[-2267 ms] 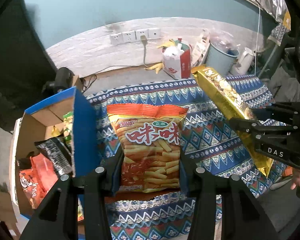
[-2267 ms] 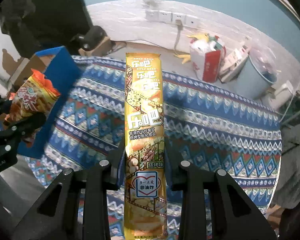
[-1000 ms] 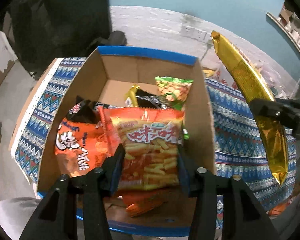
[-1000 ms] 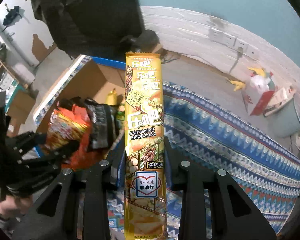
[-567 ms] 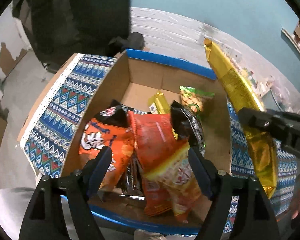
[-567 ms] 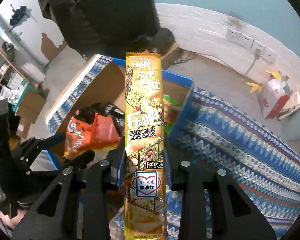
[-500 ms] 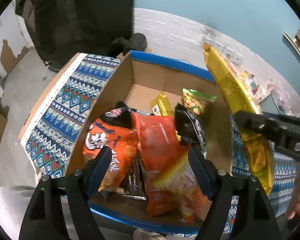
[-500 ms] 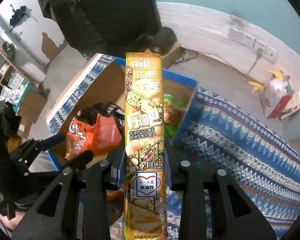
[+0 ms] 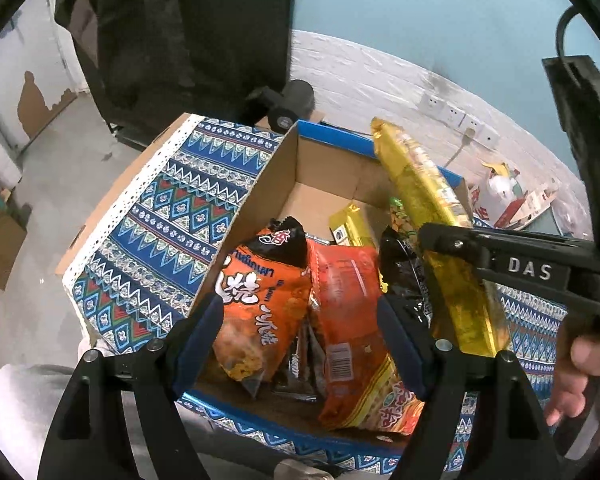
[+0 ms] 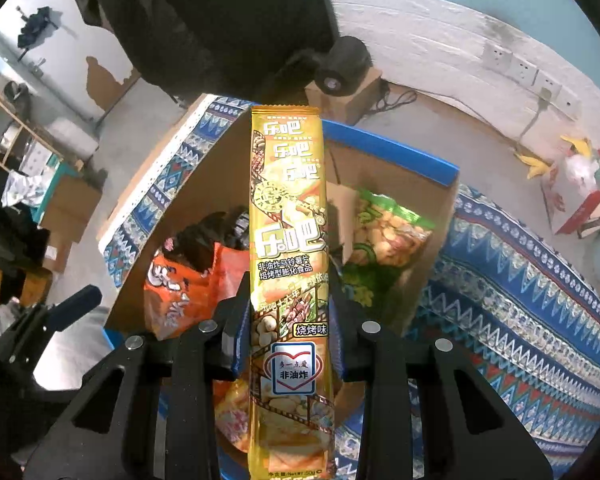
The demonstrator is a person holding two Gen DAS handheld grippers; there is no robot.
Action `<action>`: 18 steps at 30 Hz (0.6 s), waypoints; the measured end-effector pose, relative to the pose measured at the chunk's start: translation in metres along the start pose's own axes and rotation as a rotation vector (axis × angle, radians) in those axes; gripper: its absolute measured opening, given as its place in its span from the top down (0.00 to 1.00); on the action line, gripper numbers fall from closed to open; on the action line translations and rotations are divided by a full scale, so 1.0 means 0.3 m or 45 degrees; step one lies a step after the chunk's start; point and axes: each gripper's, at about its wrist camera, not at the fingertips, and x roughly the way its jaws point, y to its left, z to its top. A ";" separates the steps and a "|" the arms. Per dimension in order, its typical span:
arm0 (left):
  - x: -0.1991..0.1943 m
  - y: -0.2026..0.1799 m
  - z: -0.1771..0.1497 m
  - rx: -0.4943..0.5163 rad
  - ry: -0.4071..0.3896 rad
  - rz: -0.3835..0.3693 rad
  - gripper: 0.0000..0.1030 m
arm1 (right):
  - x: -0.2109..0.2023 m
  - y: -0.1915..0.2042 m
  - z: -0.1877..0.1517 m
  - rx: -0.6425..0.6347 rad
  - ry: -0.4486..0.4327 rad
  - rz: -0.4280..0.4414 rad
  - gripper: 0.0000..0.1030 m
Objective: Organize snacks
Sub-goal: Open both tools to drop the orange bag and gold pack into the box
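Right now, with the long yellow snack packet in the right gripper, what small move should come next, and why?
Probably lower the long yellow snack packet, clamped in the right gripper, into the brown cardboard box and release it. It hangs above the box, and bare cardboard shows at the far end. The left gripper is open and empty.

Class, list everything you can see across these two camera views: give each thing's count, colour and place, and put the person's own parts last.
cardboard box: one, brown with blue rim, on the cloth
patterned cloth: one, blue, under the box
orange snack bags: two, in the box
black snack bag: one, in the box
green snack bag: one, in the box's far corner
small yellow packet: one, in the box
long yellow snack pack: one, above the box
wall sockets: a white row, on the far wall
left claw: black, open, empty
right claw: black, shut on the long pack
hand: one, at the right edge
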 end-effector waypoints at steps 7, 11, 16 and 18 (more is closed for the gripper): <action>-0.024 -0.001 -0.003 -0.002 -0.016 0.005 0.22 | -0.030 0.021 0.011 -0.018 -0.021 0.075 0.60; -0.038 -0.017 -0.006 0.009 -0.013 -0.005 0.22 | -0.079 0.009 -0.002 -0.028 -0.060 0.025 0.50; -0.088 -0.041 -0.010 0.026 -0.038 -0.023 0.21 | -0.153 -0.015 -0.034 -0.028 -0.118 -0.046 0.34; -0.112 -0.050 -0.011 0.029 -0.055 -0.035 0.16 | -0.191 -0.018 -0.053 -0.052 -0.156 -0.108 0.30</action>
